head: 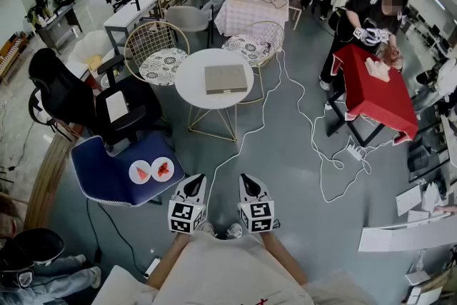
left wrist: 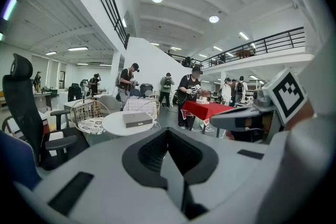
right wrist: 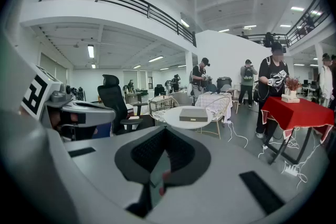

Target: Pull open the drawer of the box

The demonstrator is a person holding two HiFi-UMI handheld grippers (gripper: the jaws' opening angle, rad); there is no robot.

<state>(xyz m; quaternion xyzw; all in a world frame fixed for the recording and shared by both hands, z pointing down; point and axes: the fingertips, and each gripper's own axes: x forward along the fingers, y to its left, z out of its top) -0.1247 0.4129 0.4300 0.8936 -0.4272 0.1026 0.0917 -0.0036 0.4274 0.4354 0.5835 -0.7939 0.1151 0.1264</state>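
A: What state is shown by the claws?
B: The left claw (head: 194,182) and the right claw (head: 248,181) are both seen closed on nothing, held side by side
A: Where is the box found?
B: The box (head: 226,78) is laid flat on the round white desk (head: 191,86), well apart from both claws; its drawer front cannot be made out
A: How is the step best done?
B: The approach is judged not yet begun. The desk should be neared first, one claw opened before the drawer pull is reached, and the box steadied by the other so the drawer is drawn straight
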